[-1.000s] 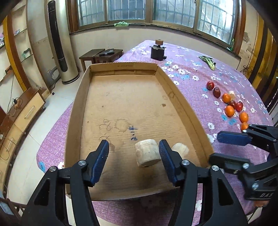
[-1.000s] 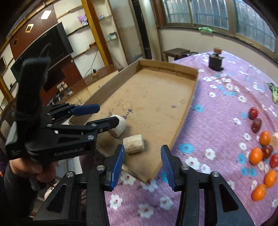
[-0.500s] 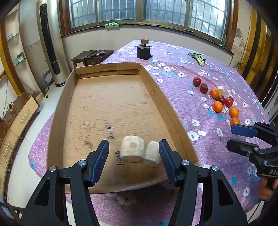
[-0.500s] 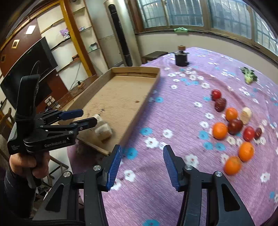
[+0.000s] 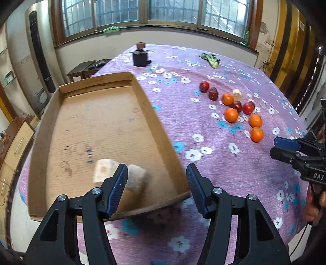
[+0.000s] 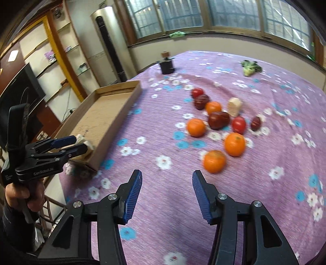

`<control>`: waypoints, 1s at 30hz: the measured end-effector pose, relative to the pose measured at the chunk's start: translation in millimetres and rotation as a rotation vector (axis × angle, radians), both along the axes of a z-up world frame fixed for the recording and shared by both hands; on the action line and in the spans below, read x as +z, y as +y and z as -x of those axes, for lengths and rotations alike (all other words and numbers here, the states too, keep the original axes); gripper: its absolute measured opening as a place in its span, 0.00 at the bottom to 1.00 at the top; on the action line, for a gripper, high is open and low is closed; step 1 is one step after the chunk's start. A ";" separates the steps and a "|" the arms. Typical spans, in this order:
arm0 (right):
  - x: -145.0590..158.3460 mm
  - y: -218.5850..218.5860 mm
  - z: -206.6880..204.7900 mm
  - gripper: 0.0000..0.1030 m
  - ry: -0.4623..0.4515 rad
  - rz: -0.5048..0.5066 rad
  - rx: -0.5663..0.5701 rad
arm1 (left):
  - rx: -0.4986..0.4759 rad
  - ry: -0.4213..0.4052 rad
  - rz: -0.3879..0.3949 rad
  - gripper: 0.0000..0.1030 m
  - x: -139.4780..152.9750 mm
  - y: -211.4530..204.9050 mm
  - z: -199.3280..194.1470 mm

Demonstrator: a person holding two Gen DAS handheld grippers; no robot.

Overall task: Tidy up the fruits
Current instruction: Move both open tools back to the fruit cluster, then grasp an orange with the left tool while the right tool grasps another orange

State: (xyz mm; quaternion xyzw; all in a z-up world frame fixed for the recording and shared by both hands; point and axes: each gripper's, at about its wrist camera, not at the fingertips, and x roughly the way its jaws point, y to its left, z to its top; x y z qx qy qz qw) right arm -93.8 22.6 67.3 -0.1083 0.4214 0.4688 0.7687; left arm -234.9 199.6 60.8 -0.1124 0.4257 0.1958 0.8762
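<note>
While the right gripper has just been spreading its fingers, with nothing between them, it hangs released over the purple flowered cloth of the desk, just short of the nearest orange in the loose cluster of oranges and red fruits. Over the near corner of the cardboard tray, the left gripper likewise stands released and empty. Two pale blocks lie inside the tray.

A row of barred windows runs above a cream wall, daylight coming through them. A tall standing air conditioner stands in the corner beside yellow-framed wall shelves and a dark television. A low dark side table sits beneath the window.
</note>
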 end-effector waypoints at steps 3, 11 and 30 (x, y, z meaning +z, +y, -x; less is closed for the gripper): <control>-2.1 -13.8 -9.0 0.52 0.003 0.000 -0.034 | -0.031 0.005 0.010 0.57 -1.8 -10.7 -7.6; -5.5 -26.9 -24.0 0.52 -0.009 0.007 -0.085 | -0.100 0.017 0.023 0.57 -5.3 -36.0 -32.2; -22.5 5.6 -84.0 0.51 -0.032 0.069 -0.212 | -0.185 0.017 0.069 0.59 -19.4 -51.9 -135.1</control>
